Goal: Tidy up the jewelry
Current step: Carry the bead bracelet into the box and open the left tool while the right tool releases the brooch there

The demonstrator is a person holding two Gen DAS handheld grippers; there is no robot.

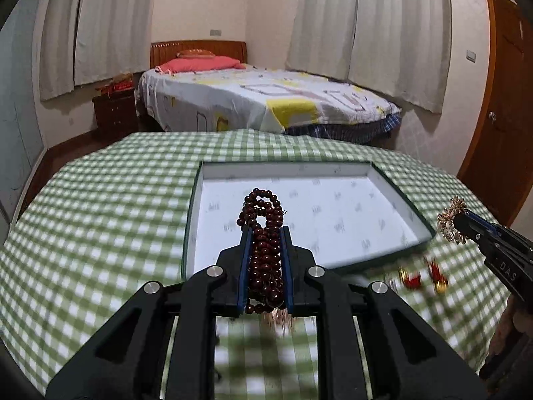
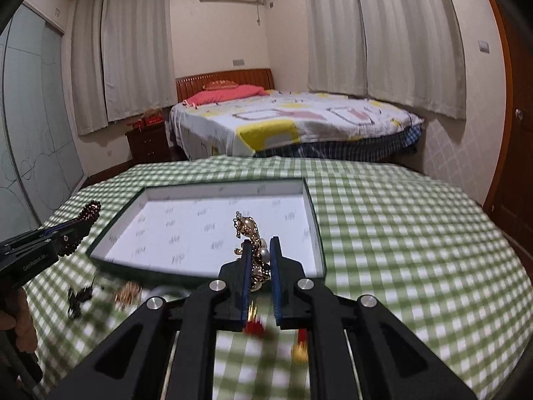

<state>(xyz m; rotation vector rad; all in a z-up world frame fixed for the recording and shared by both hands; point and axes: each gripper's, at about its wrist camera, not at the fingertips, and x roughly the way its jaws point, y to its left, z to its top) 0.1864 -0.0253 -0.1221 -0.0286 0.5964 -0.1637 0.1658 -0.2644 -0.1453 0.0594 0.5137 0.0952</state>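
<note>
My left gripper (image 1: 266,233) is shut on a bundle of dark red bead strands (image 1: 265,220), held above the near edge of a shallow white-lined box (image 1: 396,206). The same beads (image 2: 88,211) and gripper (image 2: 75,230) show at the left of the right wrist view. My right gripper (image 2: 261,245) is shut on a gold chain bracelet with pearls (image 2: 248,230), lifted over the box's (image 2: 311,213) front wall. That bracelet (image 1: 449,221) and gripper (image 1: 461,221) appear at the right of the left wrist view.
The green checked tablecloth (image 1: 100,220) covers the table. Red and gold earrings (image 1: 423,278) lie on the cloth before the box; a dark piece (image 2: 78,298) and a gold piece (image 2: 128,296) lie to the left. A bed (image 1: 266,100) stands beyond.
</note>
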